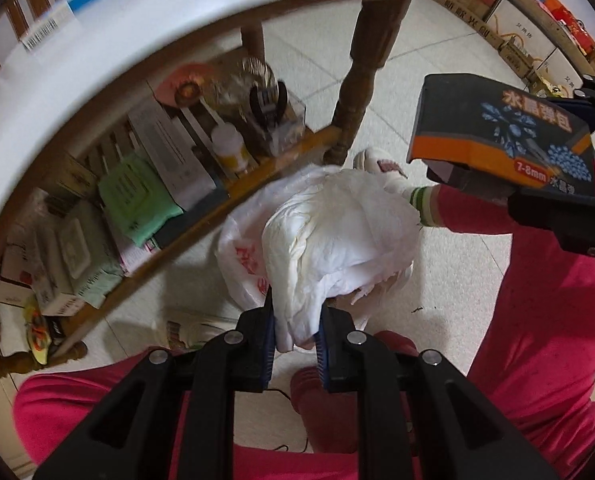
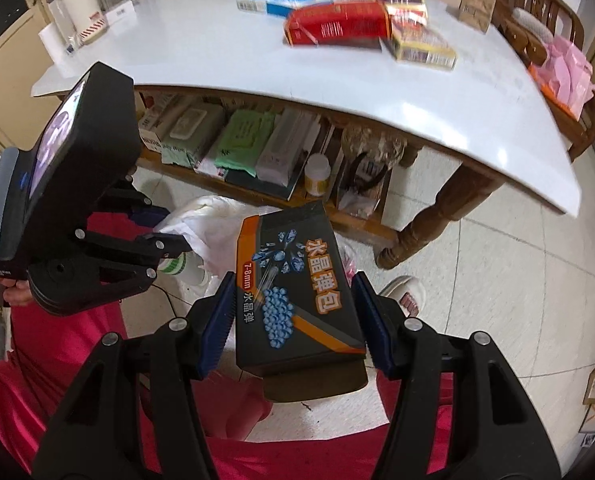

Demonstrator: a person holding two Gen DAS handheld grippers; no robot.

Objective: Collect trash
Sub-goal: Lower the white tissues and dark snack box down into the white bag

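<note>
My left gripper (image 1: 295,308) is shut on a crumpled wad of white tissue paper (image 1: 337,236), which bulges out past its fingertips. Just beyond and under the wad, a white plastic bag with red print (image 1: 241,256) sits on the tiled floor. My right gripper (image 2: 293,280) is shut on a black and orange cardboard box with blue beads printed on it (image 2: 297,288), held by its two long sides. That box (image 1: 509,136) also shows at the upper right of the left wrist view. The left gripper (image 2: 173,228) hangs left of the box, over the white bag (image 2: 213,216).
A white-topped wooden table (image 2: 377,92) stands ahead, with several boxes on top and a packed lower shelf (image 2: 257,152). One table leg (image 2: 429,232) stands near a slippered foot (image 2: 405,292). The person's red trousers (image 1: 545,320) fill the near ground. Cardboard boxes (image 1: 537,40) line the far wall.
</note>
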